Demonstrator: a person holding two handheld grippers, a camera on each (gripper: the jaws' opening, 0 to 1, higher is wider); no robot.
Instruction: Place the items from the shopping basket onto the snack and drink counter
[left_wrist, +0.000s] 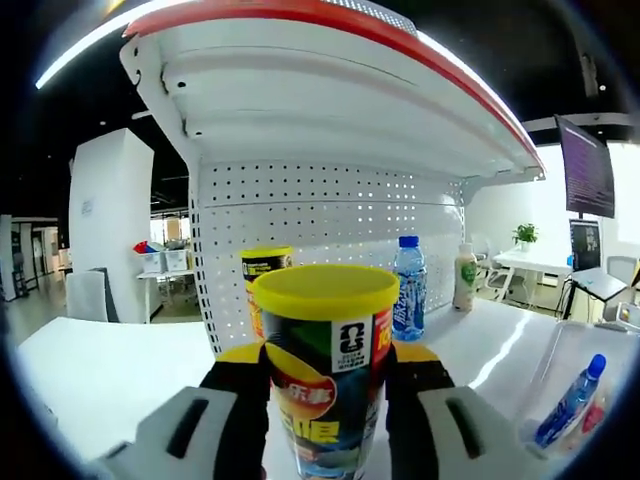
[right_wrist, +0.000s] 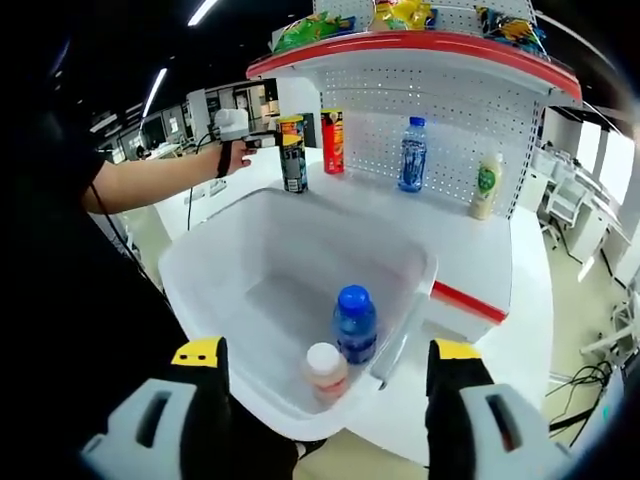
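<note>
My left gripper is shut on a dark snack can with a yellow lid. In the right gripper view this can stands upright at the white counter, held by the left gripper; I cannot tell if it touches the surface. A red can stands right beside it. My right gripper hangs open over the white shopping basket. In the basket stand a blue-capped bottle and a white-capped bottle.
On the counter against the perforated back panel stand a second yellow-lidded can, a blue bottle and a pale bottle with a green label. A red-edged shelf carries snack bags overhead. A person's arm reaches in from the left.
</note>
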